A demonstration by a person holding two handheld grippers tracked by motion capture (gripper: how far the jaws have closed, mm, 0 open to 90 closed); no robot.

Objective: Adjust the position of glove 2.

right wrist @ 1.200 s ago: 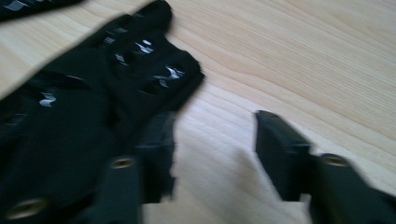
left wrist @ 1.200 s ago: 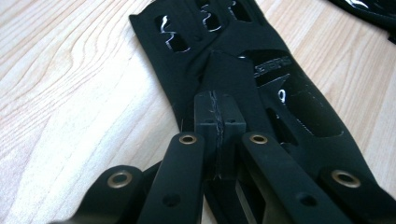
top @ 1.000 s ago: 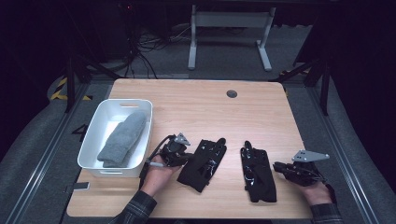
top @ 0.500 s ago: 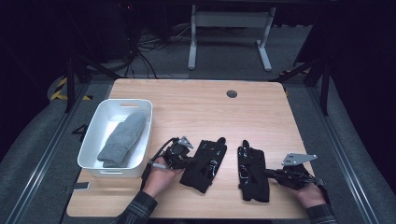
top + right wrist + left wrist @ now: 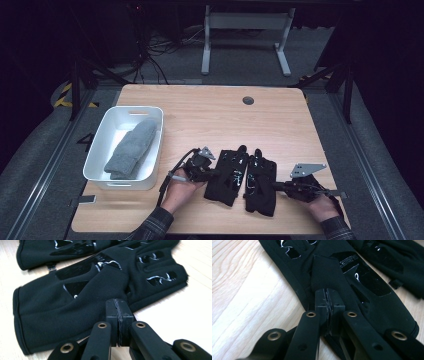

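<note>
Two black gloves lie side by side on the wooden table (image 5: 210,115), near its front edge. My left gripper (image 5: 216,173) is shut on the outer edge of the left glove (image 5: 227,175). In the left gripper view the fabric of the left glove (image 5: 352,277) puckers up into the left gripper (image 5: 327,293). Its jaws have just eased a touch, with the fabric still pinched. My right gripper (image 5: 274,186) is shut on the outer edge of the right glove (image 5: 260,182). In the right gripper view a fold of the right glove (image 5: 82,290) is drawn into the right gripper (image 5: 117,303).
A white bin (image 5: 100,150) stands at the table's left, and a grey knitted piece (image 5: 131,147) lies in it. A dark round hole (image 5: 248,100) sits near the table's far edge. Beyond the table stands a desk frame on dark floor.
Both hands have slid inward, dragging the gloves with them. The right glove moved left and the left glove right, so the gap between them has closed.
</note>
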